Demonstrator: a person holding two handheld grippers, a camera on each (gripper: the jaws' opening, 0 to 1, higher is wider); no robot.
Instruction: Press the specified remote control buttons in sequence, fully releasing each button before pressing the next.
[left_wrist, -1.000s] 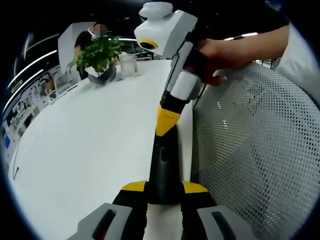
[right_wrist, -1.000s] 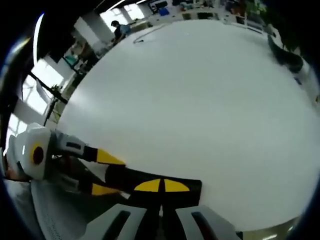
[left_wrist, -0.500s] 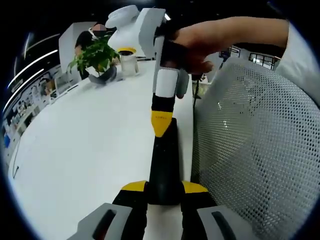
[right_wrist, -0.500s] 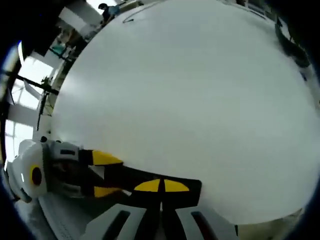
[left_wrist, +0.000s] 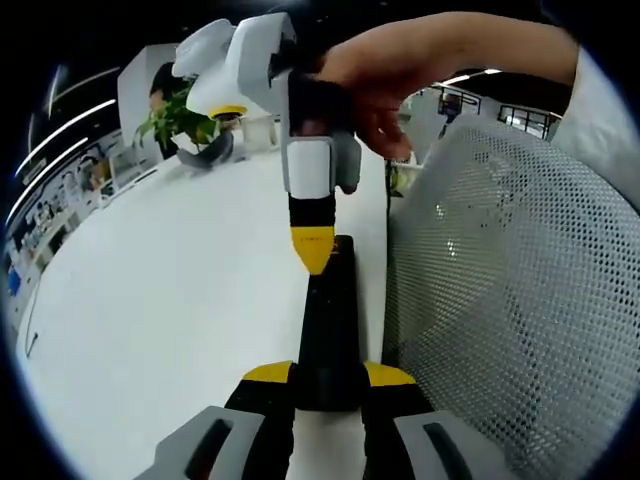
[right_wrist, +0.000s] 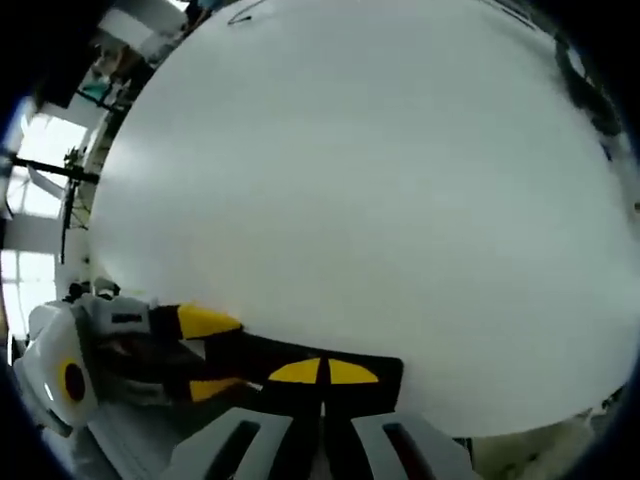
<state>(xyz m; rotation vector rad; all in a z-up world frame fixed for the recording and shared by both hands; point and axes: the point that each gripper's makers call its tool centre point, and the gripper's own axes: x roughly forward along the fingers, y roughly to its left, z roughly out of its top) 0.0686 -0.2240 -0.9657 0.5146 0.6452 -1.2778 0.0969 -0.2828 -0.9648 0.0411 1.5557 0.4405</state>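
— Where is the remote (left_wrist: 328, 330)?

— On the white table (left_wrist: 160, 300), by its edge; my left claw (left_wrist: 328, 375) is clamped on its near end; my right claw (left_wrist: 311, 250), tips together, stands over its far end.

— Handling?

— I judge it light, stiff and slick; hold the sides only, clear of the buttons; press down squarely or it may pivot.

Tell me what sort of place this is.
Probably an open-plan office: a long white table with a potted plant at its far end, a mesh-backed chair beside it, strip ceiling lights and more desks beyond.
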